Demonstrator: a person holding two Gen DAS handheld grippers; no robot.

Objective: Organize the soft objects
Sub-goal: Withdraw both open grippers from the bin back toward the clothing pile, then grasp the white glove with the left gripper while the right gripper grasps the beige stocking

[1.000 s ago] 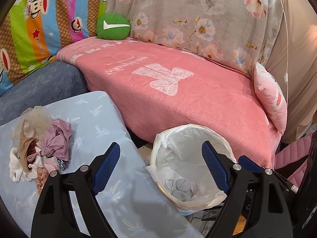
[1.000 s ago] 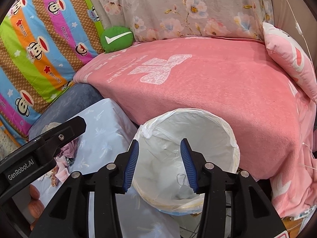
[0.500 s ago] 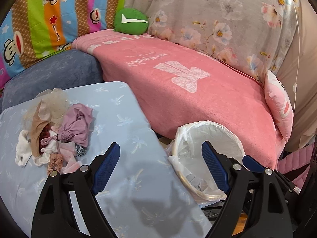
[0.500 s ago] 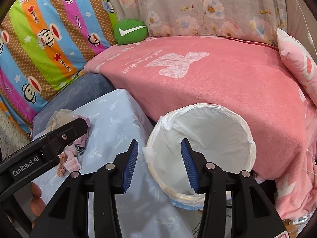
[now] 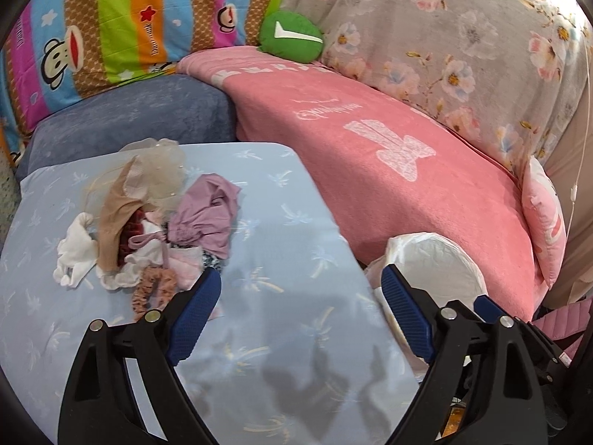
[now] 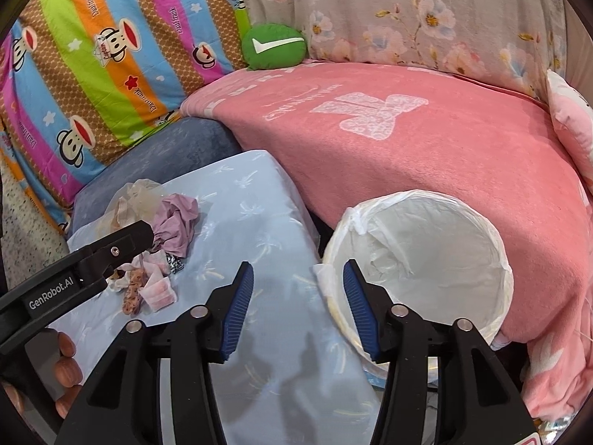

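While both hover over table, left gripper (image 5: 301, 313), right gripper (image 6: 298, 309) opening, seemingly empty.

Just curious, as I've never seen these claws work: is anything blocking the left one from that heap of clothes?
Nothing visible. The left claw is opening, with nothing in it, over bare sheet, and the heap lies just beyond its left finger in its own view.

The table cloth (image 5: 281, 222) is light blue with pale palm trees. The blanket (image 5: 426, 193) is pink. A round cushion (image 5: 291, 37) is green with a white tick. The bin bag (image 6: 426, 244) is white.
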